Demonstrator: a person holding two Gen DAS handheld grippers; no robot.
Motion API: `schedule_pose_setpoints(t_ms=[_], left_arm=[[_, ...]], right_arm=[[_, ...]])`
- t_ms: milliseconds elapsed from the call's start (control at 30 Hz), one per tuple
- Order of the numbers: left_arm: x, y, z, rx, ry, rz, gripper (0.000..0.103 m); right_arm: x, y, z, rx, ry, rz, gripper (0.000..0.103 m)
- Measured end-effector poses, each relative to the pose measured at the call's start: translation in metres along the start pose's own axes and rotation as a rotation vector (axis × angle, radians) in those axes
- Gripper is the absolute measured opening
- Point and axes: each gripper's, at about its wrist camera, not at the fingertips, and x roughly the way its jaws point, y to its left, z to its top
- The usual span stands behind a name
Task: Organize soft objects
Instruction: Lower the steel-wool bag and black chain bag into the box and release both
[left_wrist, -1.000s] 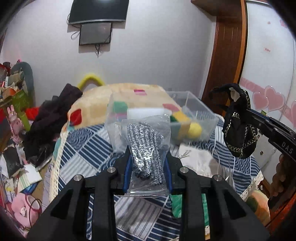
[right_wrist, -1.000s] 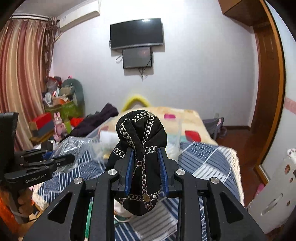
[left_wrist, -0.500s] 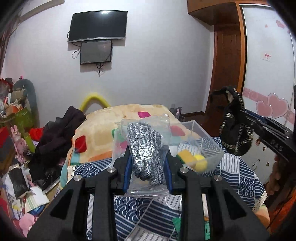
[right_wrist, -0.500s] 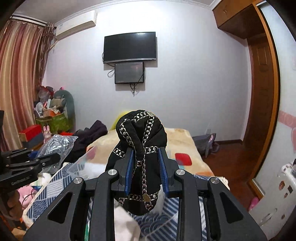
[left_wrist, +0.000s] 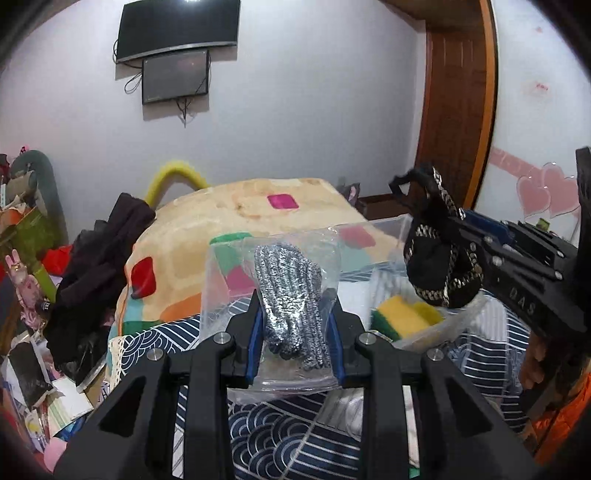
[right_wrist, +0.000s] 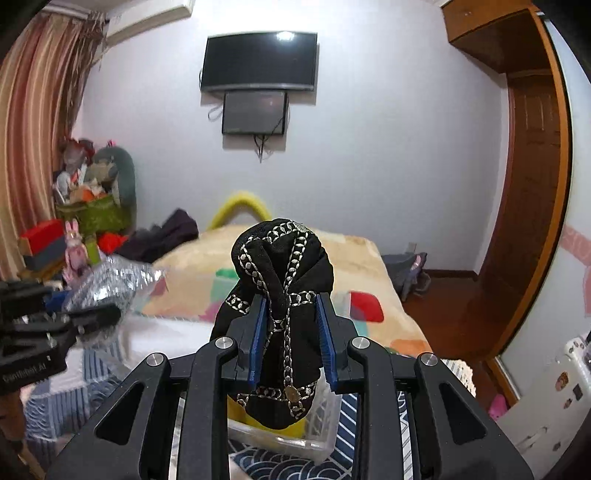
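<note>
1. The left hand-held gripper (left_wrist: 294, 338) is narrowed onto a clear plastic bag (left_wrist: 280, 280) holding a silvery-grey knitted item (left_wrist: 293, 295), its blue pads pressing both sides.
2. The right hand-held gripper (right_wrist: 293, 339) is clamped on a black fabric pouch (right_wrist: 282, 291) trimmed with silver chain pattern; the pouch bulges above the pads and hangs below them.
3. The pouch hangs over a clear plastic bin (right_wrist: 284, 439), which sits on the blue patterned bedcover (left_wrist: 288, 432).
4. Yellow-and-green sponges (left_wrist: 404, 319) lie inside the bin, beside the bag.
</note>
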Motion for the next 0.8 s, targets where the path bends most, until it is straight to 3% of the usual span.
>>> schedule_pose_setpoints(t_ms=[400, 500, 667, 800], left_arm=[[0.037, -0.002, -0.006, -0.019, 0.087, -0.029, 0.03], [0.035, -0.006, -0.007, -0.009, 0.083, -0.028, 0.037], [0.022, -0.01, -0.005, 0.006, 0.047, -0.017, 0.048], [0.003, -0.014, -0.001, 0.019, 0.0, 0.001, 0.056]], right_arm=[[0.022, -0.003, -0.006, -0.014, 0.116, 0.022, 0.029], [0.025, -0.002, -0.007, -0.023, 0.133, -0.001, 0.031], [0.014, -0.003, -0.003, -0.033, 0.11, -0.023, 0.049], [0.003, -0.002, 0.004, -0.049, 0.077, -0.037, 0.057]])
